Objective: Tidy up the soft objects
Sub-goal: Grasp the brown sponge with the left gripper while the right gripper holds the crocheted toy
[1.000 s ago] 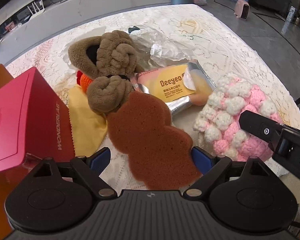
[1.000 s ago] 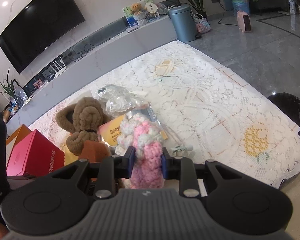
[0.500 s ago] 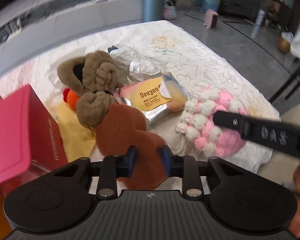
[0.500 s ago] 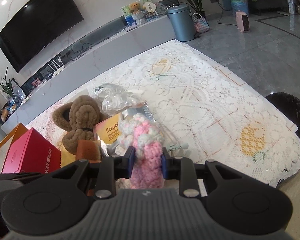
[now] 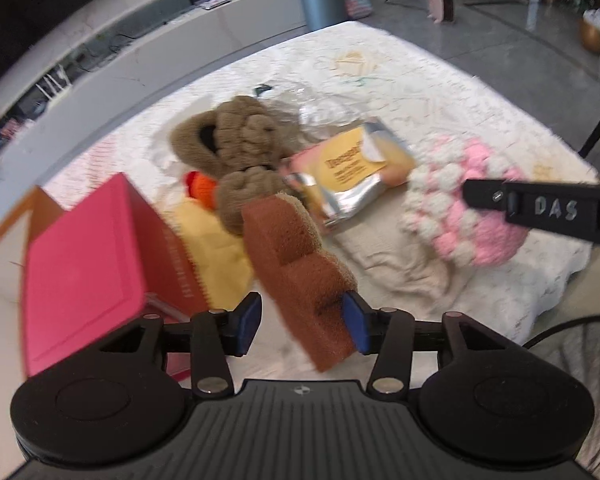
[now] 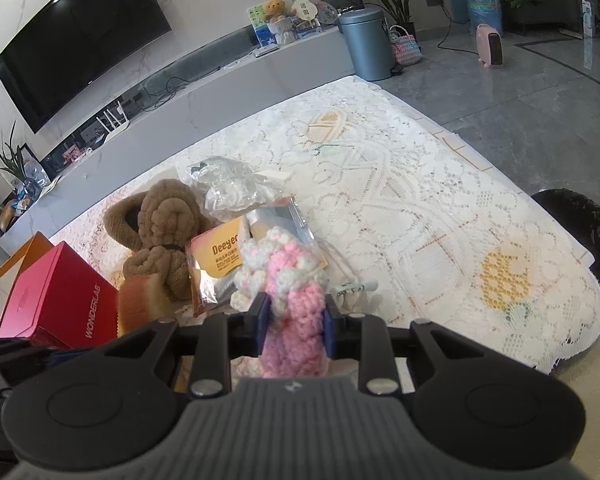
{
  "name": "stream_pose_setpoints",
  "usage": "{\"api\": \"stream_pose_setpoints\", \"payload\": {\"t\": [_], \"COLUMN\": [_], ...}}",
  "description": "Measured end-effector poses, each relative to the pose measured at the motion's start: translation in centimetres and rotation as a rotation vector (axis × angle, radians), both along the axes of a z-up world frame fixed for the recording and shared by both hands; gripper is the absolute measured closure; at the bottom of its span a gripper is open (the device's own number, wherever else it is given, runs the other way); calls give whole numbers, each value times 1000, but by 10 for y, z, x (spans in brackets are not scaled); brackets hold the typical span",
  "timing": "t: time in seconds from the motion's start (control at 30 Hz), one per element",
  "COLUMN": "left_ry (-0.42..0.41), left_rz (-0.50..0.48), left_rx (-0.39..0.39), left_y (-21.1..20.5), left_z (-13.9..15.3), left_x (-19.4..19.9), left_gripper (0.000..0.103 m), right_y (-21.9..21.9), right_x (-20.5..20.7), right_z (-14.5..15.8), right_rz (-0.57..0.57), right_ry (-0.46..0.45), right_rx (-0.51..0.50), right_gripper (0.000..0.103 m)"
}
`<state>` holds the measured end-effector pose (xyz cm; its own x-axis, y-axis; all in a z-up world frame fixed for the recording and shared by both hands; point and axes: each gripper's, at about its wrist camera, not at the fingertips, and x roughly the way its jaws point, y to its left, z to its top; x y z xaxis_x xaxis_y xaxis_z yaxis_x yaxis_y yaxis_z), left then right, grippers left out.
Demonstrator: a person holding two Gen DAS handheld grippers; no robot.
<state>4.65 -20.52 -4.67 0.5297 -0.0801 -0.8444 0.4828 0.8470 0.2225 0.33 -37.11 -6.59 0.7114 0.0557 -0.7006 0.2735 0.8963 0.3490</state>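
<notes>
Meanwhile, right gripper (image 6: 293, 322) around pink-white crochet piece (image 6: 288, 280)

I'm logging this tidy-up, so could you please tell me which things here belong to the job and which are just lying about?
Job: brown sponge, pink-and-white crochet piece, brown plush slippers, yellow cloth, red box.

Lying about: snack packet, clear plastic bag, grey bin.

1. One brown sponge (image 5: 300, 272).
2. One pink-and-white crocheted piece (image 6: 288, 280).
3. One brown plush toy (image 6: 160, 232), two rounded lumps.
4. One yellow snack packet (image 5: 352, 172) with foil ends.
5. One crumpled clear plastic bag (image 6: 232, 184).
6. One yellow cloth (image 5: 216, 248).
7. One red box (image 6: 56, 300).
8. One small orange item (image 5: 200, 188), kind unclear.
</notes>
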Motion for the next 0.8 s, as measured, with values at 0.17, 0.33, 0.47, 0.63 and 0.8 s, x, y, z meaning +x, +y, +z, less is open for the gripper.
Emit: {"api": "stream_pose_setpoints", "payload": {"t": [0.17,0.33,0.47,0.63,0.8], "left_ry": [-34,-19,25,60,43], "left_rz": [32,58,63,108,94], "left_rx": [48,-85,-103,-72,-60], "left_y": [10,9,-16,-33,-30], "left_z": [7,22,5,-25,-27], "left_x": [1,5,17,30,27], "left_gripper": [46,46,36,28,19], "right_y": [2,3,3,4,3], "right_x": [0,0,0,-2,0], "right_z": [1,1,1,1,-1], "right_rz": [2,4,15,25,18], "right_ry": [-5,-4,-7,-7,4], "right_rx": [-5,-11,0,-1,0], "right_gripper": [77,77,77,77,77]}}
